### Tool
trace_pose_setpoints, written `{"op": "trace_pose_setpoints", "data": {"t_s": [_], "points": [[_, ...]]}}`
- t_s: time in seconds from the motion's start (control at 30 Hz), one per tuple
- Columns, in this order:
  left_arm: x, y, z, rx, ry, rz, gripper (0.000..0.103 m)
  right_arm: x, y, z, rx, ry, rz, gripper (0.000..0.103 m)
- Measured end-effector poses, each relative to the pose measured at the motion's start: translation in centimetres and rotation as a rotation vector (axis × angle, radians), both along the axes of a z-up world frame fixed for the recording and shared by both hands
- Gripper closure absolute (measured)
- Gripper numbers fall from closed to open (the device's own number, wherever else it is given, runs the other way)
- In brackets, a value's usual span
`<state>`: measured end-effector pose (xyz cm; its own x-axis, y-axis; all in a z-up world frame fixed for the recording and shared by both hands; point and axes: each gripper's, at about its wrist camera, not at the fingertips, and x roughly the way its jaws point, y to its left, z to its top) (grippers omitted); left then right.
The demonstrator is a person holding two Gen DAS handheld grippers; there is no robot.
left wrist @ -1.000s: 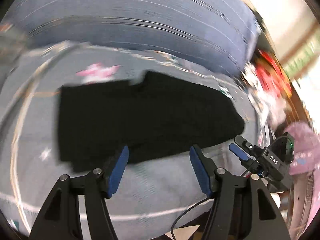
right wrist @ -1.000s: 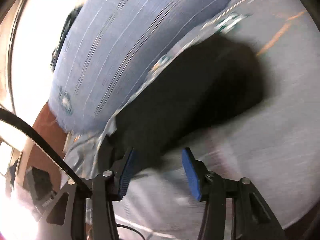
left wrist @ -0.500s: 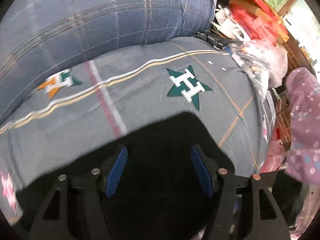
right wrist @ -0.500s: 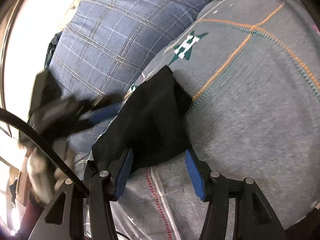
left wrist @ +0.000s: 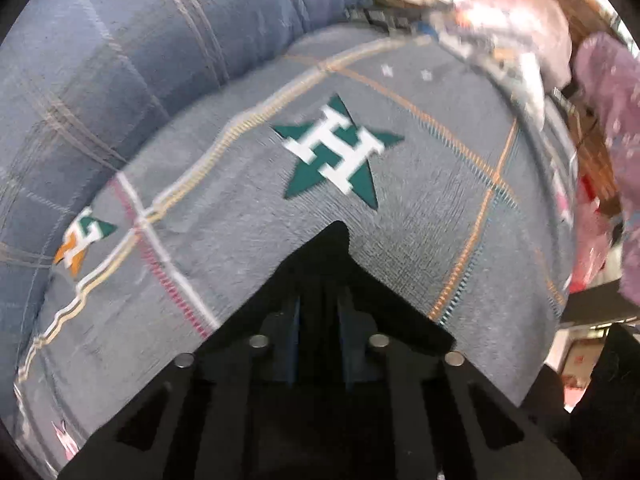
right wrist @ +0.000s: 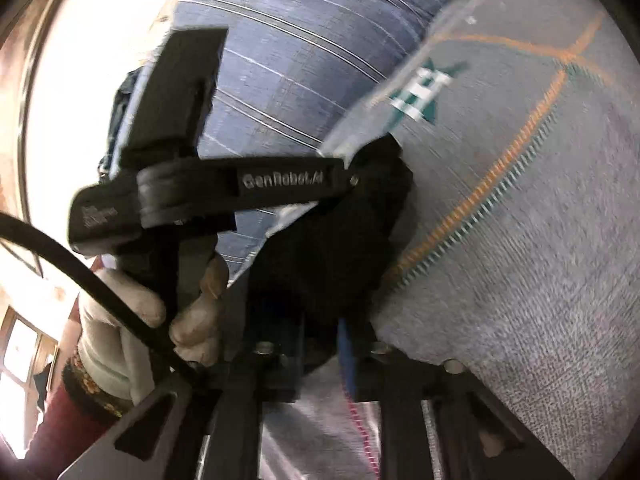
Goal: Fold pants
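Left wrist view shows my left jaws closing on the black pants. The blue pads are almost together, and black cloth sits between them. A pointed bit of the pants sticks up just past the tips. Beyond it lies the grey bed sheet with a green star on it. Farther off is a big blue checked pillow.

Right wrist view shows my right jaws closing too, with the blue pads near each other and a bunch of the black pants pinched between them. The pants lie on the grey bed sheet, right in front of these jaws. To the left of them I see my left gripper, held by my gloved left hand. Its tip meets the far end of the pants.
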<state>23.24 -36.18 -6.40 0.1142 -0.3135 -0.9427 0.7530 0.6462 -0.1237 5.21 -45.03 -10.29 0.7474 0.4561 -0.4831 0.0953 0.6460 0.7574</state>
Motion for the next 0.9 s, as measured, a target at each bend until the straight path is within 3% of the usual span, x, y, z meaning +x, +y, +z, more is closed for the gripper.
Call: {"op": "trace_pose_setpoints", "data": {"t_s": [0.2,0.3,0.37,0.4,0.43,0.5,0.6,0.7,0.9], "points": [[-0.9,6.4,5.2,-0.186,-0.012,0.14,0.09,-0.3,3.7,4.8,-0.101,-0.086,0.102,0.093],[-1.0,8.6,6.5,-0.228,-0.022,0.209,0.09,-0.4,5.5,6.3,-0.132,-0.105,0.151,0.093],[-0.9,10.7,7.1,-0.244,-0.013,0.25,0.09,-1.0,6.0,6.7,-0.16,-0.095,0.144,0.087],[-0.8,11.1,7.2,-0.252,-0.01,0.264,0.09,-1.5,5.8,6.6,-0.185,-0.09,0.118,0.075],[-0.7,11.7,7.4,-0.261,-0.01,0.278,0.09,-2.1,5.7,6.4,-0.211,-0.085,0.095,0.051],[-0.7,12.7,7.4,-0.276,-0.006,0.294,0.09,-3.4,5.5,6.0,-0.279,-0.069,0.036,0.028],[-0.7,13.6,7.1,-0.28,0.003,0.318,0.09,-4.1,5.6,6.0,-0.339,-0.095,0.017,0.021],[-0.8,13.5,7.0,-0.287,0.012,0.321,0.09,-3.1,7.0,6.5,-0.433,-0.125,0.028,0.006],[-1.6,12.9,7.2,-0.275,0.004,0.297,0.09,1.4,8.3,6.2,-0.532,-0.156,0.005,0.005]]}}
